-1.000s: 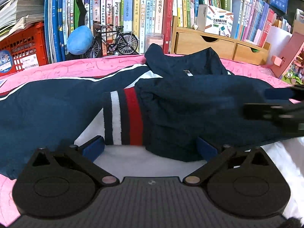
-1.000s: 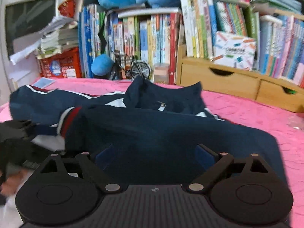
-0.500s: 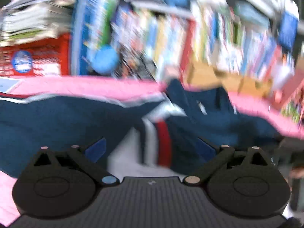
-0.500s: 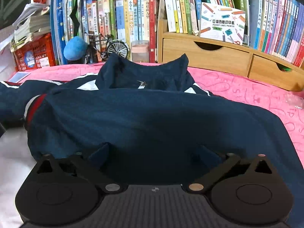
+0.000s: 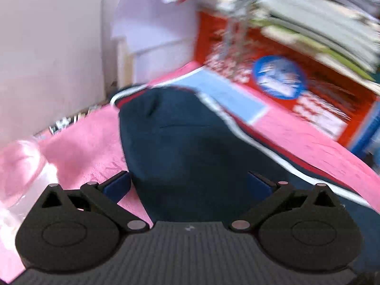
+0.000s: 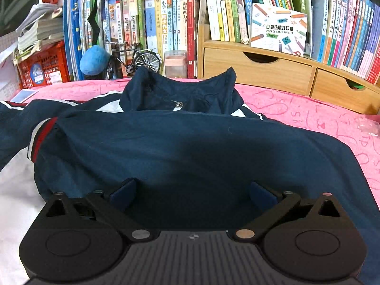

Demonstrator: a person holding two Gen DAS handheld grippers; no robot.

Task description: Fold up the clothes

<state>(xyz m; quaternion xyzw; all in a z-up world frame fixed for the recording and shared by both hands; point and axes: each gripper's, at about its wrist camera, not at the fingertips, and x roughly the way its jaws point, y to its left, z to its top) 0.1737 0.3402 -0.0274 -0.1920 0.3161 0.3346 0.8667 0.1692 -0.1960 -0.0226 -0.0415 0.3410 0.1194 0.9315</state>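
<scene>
Your navy track jacket (image 6: 190,147) lies on the pink bedspread (image 6: 308,109), collar toward the bookshelf (image 6: 166,19). One sleeve, with its striped cuff (image 6: 39,135), is already crossed over the chest; the other sleeve (image 5: 190,142) lies stretched out toward the red crate (image 5: 296,83), unfolded. Your left gripper (image 5: 188,185) hovers over that sleeve, jaws wide and empty. Your right gripper (image 6: 193,193) sits over the body, jaws wide too.

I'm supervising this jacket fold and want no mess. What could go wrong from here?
The left gripper is over the unfolded sleeve; a shallow pinch could let it slip. Dragging the jacket might undo the folded sleeve with the striped cuff. The collar stands up and may crease.
</scene>
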